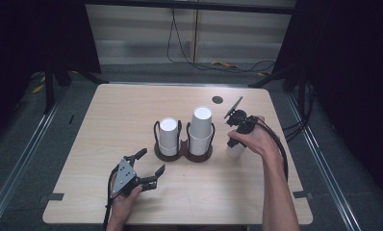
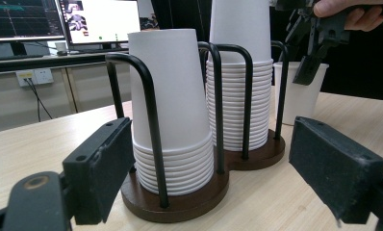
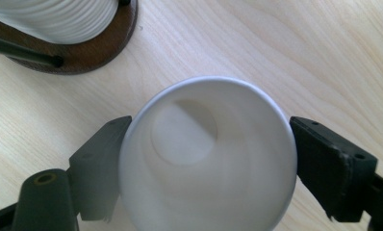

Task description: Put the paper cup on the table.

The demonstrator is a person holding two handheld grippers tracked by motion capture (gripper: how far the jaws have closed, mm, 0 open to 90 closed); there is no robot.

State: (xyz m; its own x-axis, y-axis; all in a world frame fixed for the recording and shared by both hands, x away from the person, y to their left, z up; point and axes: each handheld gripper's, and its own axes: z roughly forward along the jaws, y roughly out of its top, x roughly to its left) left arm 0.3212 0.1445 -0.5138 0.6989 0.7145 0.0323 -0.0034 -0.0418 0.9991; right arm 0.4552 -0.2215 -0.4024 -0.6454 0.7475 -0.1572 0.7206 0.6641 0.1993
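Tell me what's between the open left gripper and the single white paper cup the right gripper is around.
In the left gripper view, the dark wooden two-slot cup holder with its two stacks of white paper cups stands between the left gripper and the single white paper cup.

The desk is evenly lit from above, its surroundings dark; the near cup is blurred.

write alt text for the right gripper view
An upright, empty white paper cup seen from above sits between the right gripper's two black jaws on a light wooden table. The cup holder's dark wooden base shows at top left.
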